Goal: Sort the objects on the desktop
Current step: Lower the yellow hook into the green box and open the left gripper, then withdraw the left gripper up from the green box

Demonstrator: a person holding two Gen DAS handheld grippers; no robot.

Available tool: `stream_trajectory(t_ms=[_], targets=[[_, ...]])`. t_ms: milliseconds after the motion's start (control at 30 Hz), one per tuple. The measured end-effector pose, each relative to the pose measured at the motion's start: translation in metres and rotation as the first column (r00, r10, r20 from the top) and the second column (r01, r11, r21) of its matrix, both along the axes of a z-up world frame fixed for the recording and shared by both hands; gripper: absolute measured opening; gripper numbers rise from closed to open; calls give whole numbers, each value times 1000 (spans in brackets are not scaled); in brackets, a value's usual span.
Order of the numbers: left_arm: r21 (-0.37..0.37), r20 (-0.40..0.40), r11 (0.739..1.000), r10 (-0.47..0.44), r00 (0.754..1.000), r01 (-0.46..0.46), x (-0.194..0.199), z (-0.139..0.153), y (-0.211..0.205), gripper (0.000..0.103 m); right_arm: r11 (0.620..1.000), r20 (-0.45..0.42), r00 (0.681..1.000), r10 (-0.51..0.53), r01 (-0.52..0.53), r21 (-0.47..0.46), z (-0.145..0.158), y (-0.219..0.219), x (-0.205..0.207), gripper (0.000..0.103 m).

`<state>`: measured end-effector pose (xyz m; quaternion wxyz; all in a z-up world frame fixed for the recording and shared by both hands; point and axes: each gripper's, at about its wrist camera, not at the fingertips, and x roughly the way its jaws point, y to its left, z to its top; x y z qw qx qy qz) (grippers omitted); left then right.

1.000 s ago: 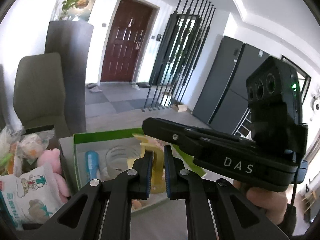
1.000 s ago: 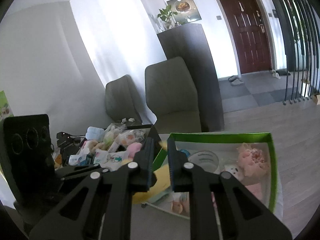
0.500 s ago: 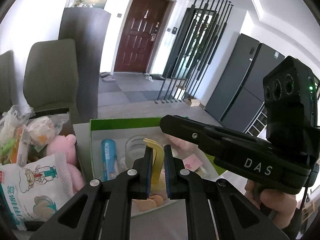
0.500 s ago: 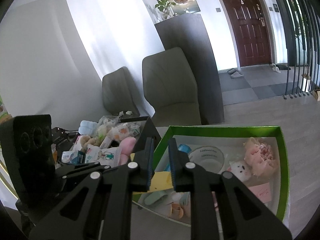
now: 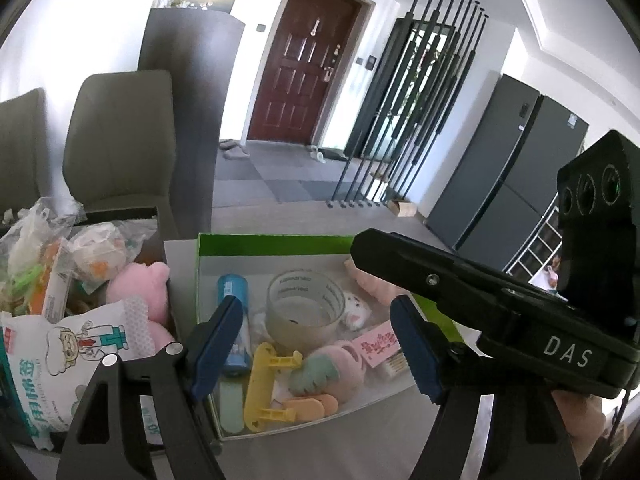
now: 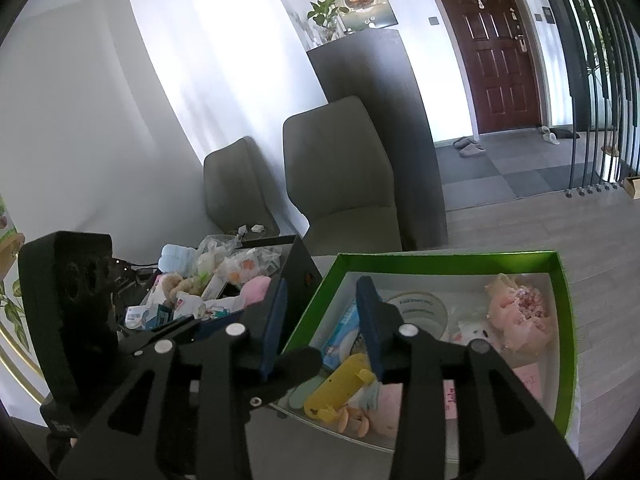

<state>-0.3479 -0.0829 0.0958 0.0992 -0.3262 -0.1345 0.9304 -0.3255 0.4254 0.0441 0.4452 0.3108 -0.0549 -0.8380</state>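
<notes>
Both claws are opening: left claw [image 5: 316, 344] lets go, right claw [image 6: 322, 322] spreads empty, and the yellow clip [image 5: 266, 384] now lies in the green box [image 5: 272, 242] — one item sorted.

The green box [image 5: 272, 242] lay open from above at lower centre, its floor crowded by the tape roll [image 5: 306, 306] and yellow clip [image 5: 264, 384]. At right, the right gripper [image 5: 460, 280] crossed over it; a heaped black bin [image 5: 160, 240] blocked the left.

My left gripper [image 5: 320, 344] over green box [image 5: 272, 242], jaws opening.
Nothing between pads; yellow clip [image 5: 266, 386] at 6 o'clock, tape roll [image 5: 306, 306] at 12.
</notes>
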Motion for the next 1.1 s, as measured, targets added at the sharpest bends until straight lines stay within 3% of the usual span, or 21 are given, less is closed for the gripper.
stream_trajectory(t_ms=[167,467,533,567,700,767,933,1100], targets=[[1,12,1000,25,1000,-25,-2,0,-2,77,1000,-1,1000,-5,5,1,1,2,0,51],[-13,41,999,48,998,-47,-6,-1,-3,83,1000,21,1000,-12,11,28,9,15,3,85],[-18,44,998,54,998,-53,-7,-1,-2,89,999,16,999,-32,32,38,15,22,6,101],[-26,42,998,64,997,-63,-8,0,-1,98,998,17,999,-40,39,41,17,26,7,103],[-126,56,983,141,988,-133,-9,2,8,103,995,86,993,-80,76,58,17,41,10,103],[-127,63,984,136,989,-127,-10,0,8,102,992,115,987,-114,106,71,15,49,11,103],[-123,68,984,141,988,-132,-9,-1,9,103,981,78,982,-170,161,111,18,59,16,103],[-134,60,983,137,989,-128,-7,2,10,102,973,94,976,-195,181,140,8,66,11,103]])
